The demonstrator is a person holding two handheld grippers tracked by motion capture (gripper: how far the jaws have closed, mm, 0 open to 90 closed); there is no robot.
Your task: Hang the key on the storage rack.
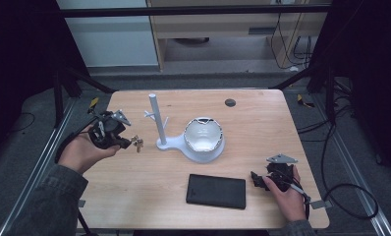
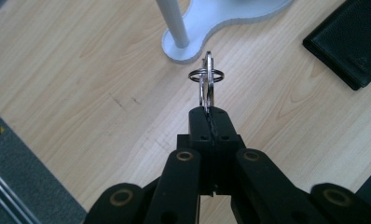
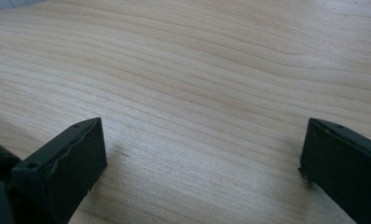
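Two keys [image 2: 207,79] on a small metal ring hang pinched between the clenched jaws of the left gripper [image 2: 209,114], which the person's left hand [image 1: 80,150] holds above the wooden table [image 1: 149,182], to the left of the white stand [image 1: 171,142]. In the left gripper view the keys stick out edge-on past the jaw tips, close to the rounded foot of the stand's upright post [image 1: 156,118], with bare wood beneath them. The stand's broad end carries a white bowl-shaped dish [image 1: 203,135], to the right of the post. A black wallet [image 1: 216,191] lies flat on the table in front of the stand, nearer the person. The right gripper [image 1: 257,179] rests low at the table to the right of the wallet, well apart from the stand, its jaws spread wide with nothing between them but bare wood.
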